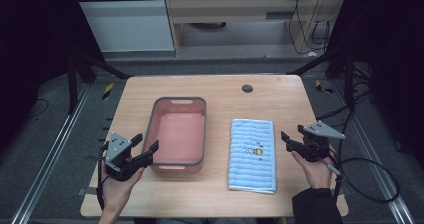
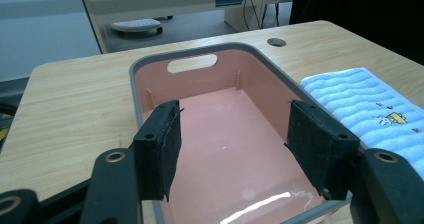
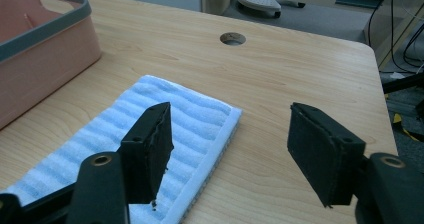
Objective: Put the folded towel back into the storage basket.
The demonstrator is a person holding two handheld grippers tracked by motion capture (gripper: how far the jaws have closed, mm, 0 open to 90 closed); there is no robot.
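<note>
A pink basin (image 1: 179, 134) with a grey rim stands left of centre on the wooden table, empty inside. To its right lies a folded blue striped towel (image 1: 252, 154) with a small yellow picture on it. My left gripper (image 1: 145, 143) is held at the basin's near left corner, open, with nothing between its pads. In the left gripper view its jaws (image 2: 234, 115) frame the basin's near rim (image 2: 200, 51), with the towel (image 2: 360, 99) off to the right. My right gripper (image 1: 292, 133) hovers open just right of the towel. The right gripper view shows its jaws (image 3: 230, 111) over the towel's edge (image 3: 190, 119) and the basin (image 3: 45, 59).
A round cable hole (image 1: 247, 88) sits near the table's far edge. A black cable (image 1: 370, 179) loops off the table's right side. Metal rails (image 1: 45, 164) run along the floor on the left and right. Bare wood (image 1: 165, 199) lies in front of the basin.
</note>
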